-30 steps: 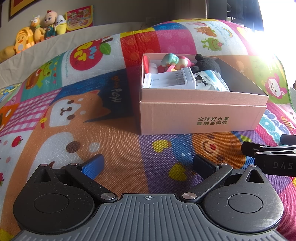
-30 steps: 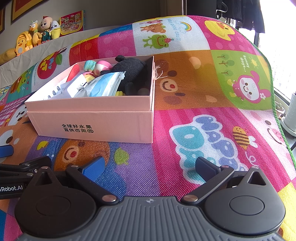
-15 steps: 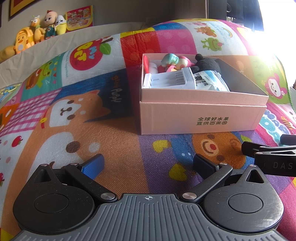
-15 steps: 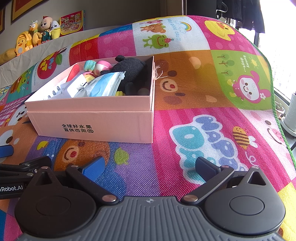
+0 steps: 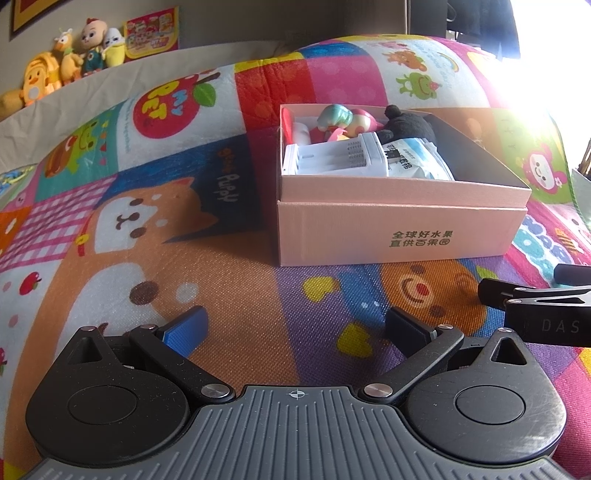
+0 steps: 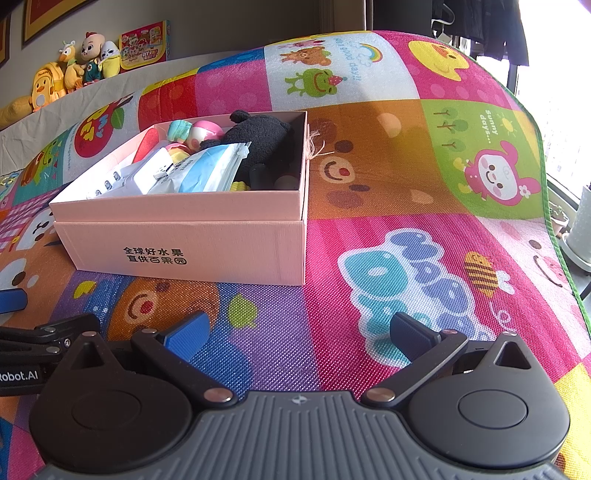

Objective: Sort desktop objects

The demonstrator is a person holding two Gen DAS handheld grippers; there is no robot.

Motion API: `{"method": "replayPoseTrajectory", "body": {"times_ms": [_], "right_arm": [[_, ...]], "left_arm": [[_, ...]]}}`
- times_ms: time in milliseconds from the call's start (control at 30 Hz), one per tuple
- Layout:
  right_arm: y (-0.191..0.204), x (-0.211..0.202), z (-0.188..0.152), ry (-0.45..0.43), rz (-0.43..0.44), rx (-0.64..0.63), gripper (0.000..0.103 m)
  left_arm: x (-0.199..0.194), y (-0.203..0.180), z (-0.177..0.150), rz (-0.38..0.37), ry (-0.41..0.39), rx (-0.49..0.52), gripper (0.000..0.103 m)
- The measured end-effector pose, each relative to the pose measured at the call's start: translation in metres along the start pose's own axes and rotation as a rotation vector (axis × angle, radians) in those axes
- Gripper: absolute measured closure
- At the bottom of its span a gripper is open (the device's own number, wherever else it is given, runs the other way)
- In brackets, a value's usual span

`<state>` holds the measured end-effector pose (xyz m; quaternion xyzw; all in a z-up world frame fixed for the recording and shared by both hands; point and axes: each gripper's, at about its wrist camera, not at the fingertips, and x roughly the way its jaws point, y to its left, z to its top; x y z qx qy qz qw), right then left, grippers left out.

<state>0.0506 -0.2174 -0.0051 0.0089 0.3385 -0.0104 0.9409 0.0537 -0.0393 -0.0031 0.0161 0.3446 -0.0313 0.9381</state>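
Observation:
A pink cardboard box [image 5: 399,232] [image 6: 184,240] stands on the colourful play mat. Inside lie a black plush toy [image 5: 408,127] [image 6: 258,144], a white plastic case [image 5: 332,158] [image 6: 147,177], a blue-white wipes pack [image 5: 417,164] [image 6: 210,173] and a small pink and teal figure [image 5: 340,118] [image 6: 192,133]. My left gripper [image 5: 295,328] rests low over the mat in front of the box, open and empty. My right gripper [image 6: 299,330] sits beside it to the right, also open and empty. Each shows at the edge of the other's view.
The play mat [image 6: 406,184] covers the whole surface and drops off at its green edge on the right. Several plush toys [image 5: 66,70] and a picture box [image 5: 151,33] line a ledge at the back left. Bright window glare fills the upper right.

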Motion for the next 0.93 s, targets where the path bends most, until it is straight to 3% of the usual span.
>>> {"method": "replayPoseTrajectory", "body": {"times_ms": [667,933], "right_arm": [[0.0,0.0,0.0,0.0,0.0,0.0,0.0],[0.0,0.0,0.0,0.0,-0.001,-0.001,0.0]], "left_arm": [[-0.002,0.007,0.002,-0.057,0.043,0.046,0.0],[-0.006,0.015,0.001,-0.091,0.027,-0.003,0.0]]}}
